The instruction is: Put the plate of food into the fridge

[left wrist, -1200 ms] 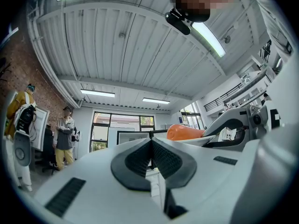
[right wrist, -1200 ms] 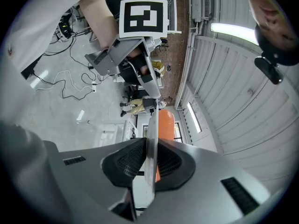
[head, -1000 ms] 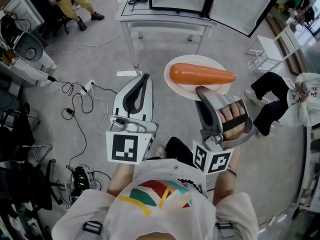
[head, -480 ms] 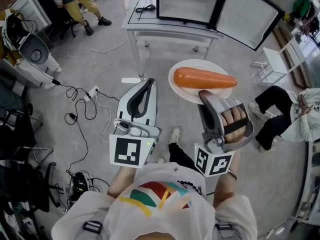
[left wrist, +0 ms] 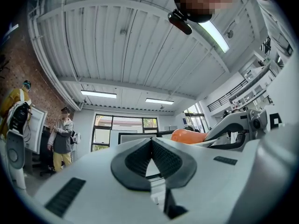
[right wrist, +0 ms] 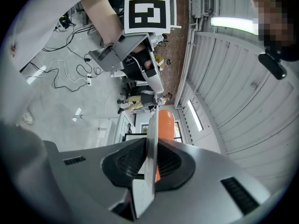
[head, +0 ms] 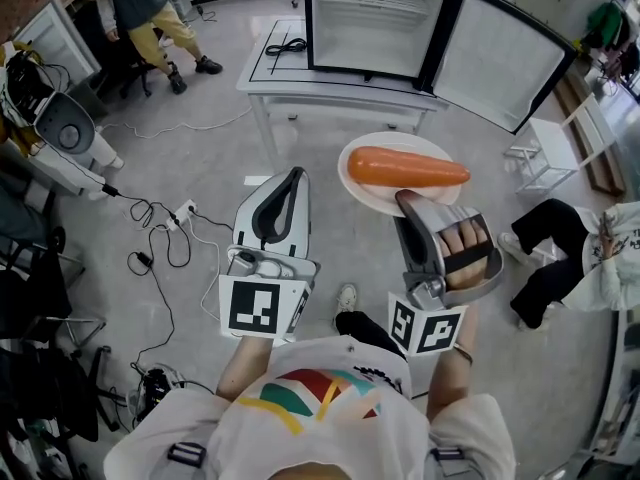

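Observation:
A white plate [head: 352,178] carries a big orange carrot [head: 405,167], and my right gripper [head: 403,199] is shut on the plate's near rim and holds it level above the floor. In the right gripper view the plate [right wrist: 150,143] stands edge-on between the pads, with the carrot [right wrist: 166,124] beyond it. My left gripper [head: 296,174] hovers to the plate's left, shut and holding nothing. In the left gripper view its pads [left wrist: 151,143] meet, and the carrot [left wrist: 189,136] shows to the right. The open fridge [head: 372,16] stands ahead on a white table [head: 285,76], its door [head: 502,56] swung to the right.
Cables and a power strip [head: 172,187] lie on the floor at left. A person in yellow trousers [head: 150,13] stands at the back left. Another person [head: 575,238] sits at right beside a white rack [head: 545,158]. A grey machine [head: 62,128] stands at far left.
The fridge and table have come nearer and further into the head view. The right gripper keeps the plate with the carrot. The left gripper stays shut beside it.

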`<state>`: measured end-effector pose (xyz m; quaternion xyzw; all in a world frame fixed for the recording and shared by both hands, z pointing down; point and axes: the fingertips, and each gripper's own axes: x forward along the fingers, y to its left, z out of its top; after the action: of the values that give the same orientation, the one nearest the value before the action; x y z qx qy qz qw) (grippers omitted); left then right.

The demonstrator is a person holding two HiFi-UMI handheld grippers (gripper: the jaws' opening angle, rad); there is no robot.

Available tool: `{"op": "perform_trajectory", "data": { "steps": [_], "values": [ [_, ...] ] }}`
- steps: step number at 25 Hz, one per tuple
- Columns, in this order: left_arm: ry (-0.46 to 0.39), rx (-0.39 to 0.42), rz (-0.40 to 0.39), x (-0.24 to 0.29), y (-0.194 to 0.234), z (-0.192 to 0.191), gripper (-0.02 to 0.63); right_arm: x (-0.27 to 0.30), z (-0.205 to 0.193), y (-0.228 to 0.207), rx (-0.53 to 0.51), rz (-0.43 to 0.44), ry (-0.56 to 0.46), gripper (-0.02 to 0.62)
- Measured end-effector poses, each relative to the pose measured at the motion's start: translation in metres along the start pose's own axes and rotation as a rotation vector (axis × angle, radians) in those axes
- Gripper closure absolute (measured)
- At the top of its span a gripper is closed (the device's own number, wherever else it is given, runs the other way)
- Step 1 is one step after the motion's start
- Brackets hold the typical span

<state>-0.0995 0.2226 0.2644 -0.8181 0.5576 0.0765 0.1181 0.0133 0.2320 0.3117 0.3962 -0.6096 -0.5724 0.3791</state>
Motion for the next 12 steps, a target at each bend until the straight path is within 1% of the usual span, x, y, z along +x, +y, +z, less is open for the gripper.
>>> {"op": "perform_trajectory", "data": {
  "steps": [7, 12],
  "values": [
    [0.003, -0.025, 0.012, 0.069, 0.015, -0.021, 0.600, 0.059, -0.034, -0.003, -0.015, 0.032, -0.023, 0.549],
    [0.025, -0.081, 0.015, 0.117, 0.023, -0.044, 0.600, 0.102, -0.065, -0.001, -0.024, 0.045, -0.036, 0.549]
  ]
}}
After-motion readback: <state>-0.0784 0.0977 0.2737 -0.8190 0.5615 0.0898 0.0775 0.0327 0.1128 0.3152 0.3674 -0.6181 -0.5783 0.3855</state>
